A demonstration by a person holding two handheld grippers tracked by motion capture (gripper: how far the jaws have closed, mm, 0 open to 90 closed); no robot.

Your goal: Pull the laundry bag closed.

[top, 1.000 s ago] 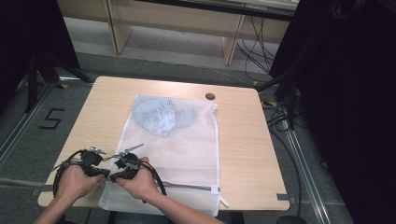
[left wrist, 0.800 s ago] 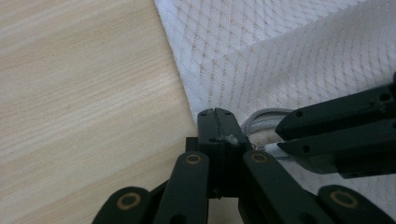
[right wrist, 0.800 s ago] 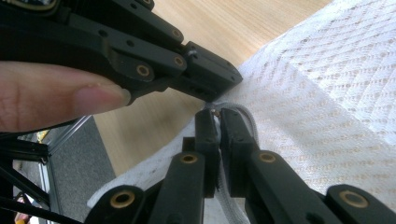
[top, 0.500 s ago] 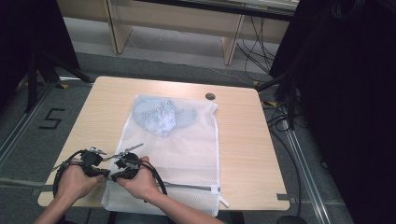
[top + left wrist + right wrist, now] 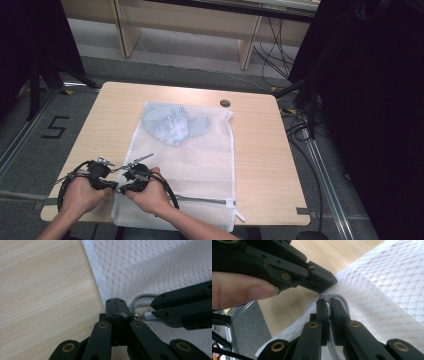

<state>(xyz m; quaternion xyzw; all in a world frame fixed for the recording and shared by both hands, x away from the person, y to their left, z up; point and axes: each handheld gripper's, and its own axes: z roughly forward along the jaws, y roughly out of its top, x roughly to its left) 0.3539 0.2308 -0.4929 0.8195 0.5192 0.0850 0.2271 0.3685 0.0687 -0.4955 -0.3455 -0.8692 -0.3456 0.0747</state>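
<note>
White mesh laundry bag (image 5: pixel 187 165) flat on wooden table (image 5: pixel 260 165), bluish garment (image 5: pixel 172 125) bunched inside at far end. Zipper (image 5: pixel 205 200) along near edge, running right to a small tab.

Left gripper (image 5: pixel 115 305): jaws pressed together on bag's near left corner, mesh edge pinched.

Right gripper (image 5: pixel 329 302): jaws narrow, clamped on zipper pull (image 5: pixel 327 300) at same corner, tips almost touching left gripper's.

Both hands close together at near left table edge.
</note>
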